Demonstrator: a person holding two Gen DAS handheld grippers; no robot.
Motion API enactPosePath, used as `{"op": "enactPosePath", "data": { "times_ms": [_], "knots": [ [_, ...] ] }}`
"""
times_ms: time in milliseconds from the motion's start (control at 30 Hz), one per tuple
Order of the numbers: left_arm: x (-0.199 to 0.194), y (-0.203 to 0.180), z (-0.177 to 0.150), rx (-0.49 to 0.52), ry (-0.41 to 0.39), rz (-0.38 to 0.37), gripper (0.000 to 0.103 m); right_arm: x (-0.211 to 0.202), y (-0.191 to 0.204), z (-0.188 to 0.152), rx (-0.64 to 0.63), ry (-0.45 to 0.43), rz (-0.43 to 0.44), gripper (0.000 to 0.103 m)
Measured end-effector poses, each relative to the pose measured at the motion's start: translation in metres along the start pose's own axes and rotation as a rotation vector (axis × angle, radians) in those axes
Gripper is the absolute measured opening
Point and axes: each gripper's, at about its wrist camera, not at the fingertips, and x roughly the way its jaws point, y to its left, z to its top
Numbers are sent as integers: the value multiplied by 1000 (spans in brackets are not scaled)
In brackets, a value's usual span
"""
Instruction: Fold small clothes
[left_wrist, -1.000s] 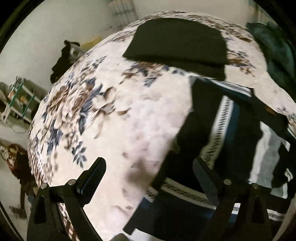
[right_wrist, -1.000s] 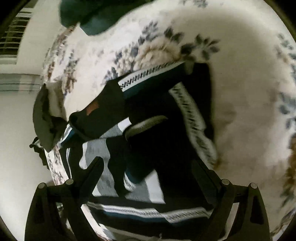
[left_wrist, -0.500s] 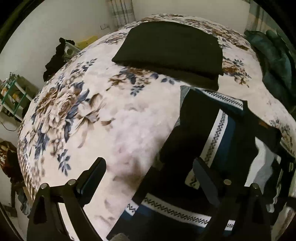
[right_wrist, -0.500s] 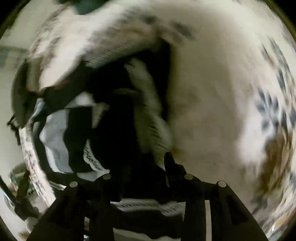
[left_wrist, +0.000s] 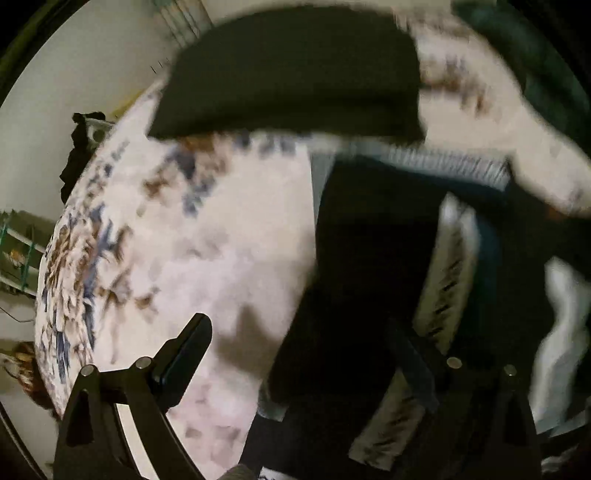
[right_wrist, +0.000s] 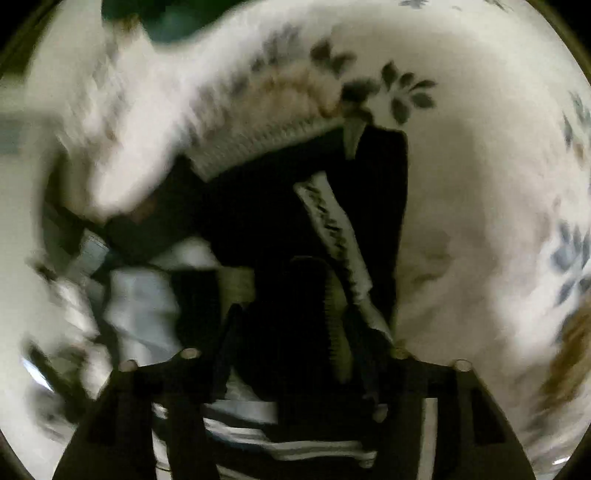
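Note:
A dark garment (left_wrist: 376, 251) with white patterned bands and grey-white stripes lies spread on a floral blanket (left_wrist: 192, 236). My left gripper (left_wrist: 295, 343) is open, low over the garment's left edge, one finger over the blanket, the other over the cloth. In the right wrist view my right gripper (right_wrist: 291, 317) is shut on a fold of the same garment (right_wrist: 258, 206), with a patterned band bunched between the fingers. Both views are blurred by motion.
A folded black garment (left_wrist: 291, 70) lies on the blanket beyond the striped one. A dark green heap (left_wrist: 532, 62) sits at the far right. Shelves (left_wrist: 22, 240) and a white wall stand to the left past the bed edge.
My right gripper has closed on the garment's fold after being open one second ago. My left gripper stays open and has moved closer to the garment and the black pile.

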Motion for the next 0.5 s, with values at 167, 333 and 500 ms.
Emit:
{"op": "enactPosePath", "data": {
  "times_ms": [167,333,500],
  "knots": [
    [-18,17,-6,-74,-18,-88,96,-30,-24,4,64,-14,144,32],
    [-49,19,32,-67,-106,-193,96,-60,-33,44,2,-150,150,73],
    [-12,-3,75,24,-59,-150,96,-17,-40,103,9,-47,145,73]
  ]
}}
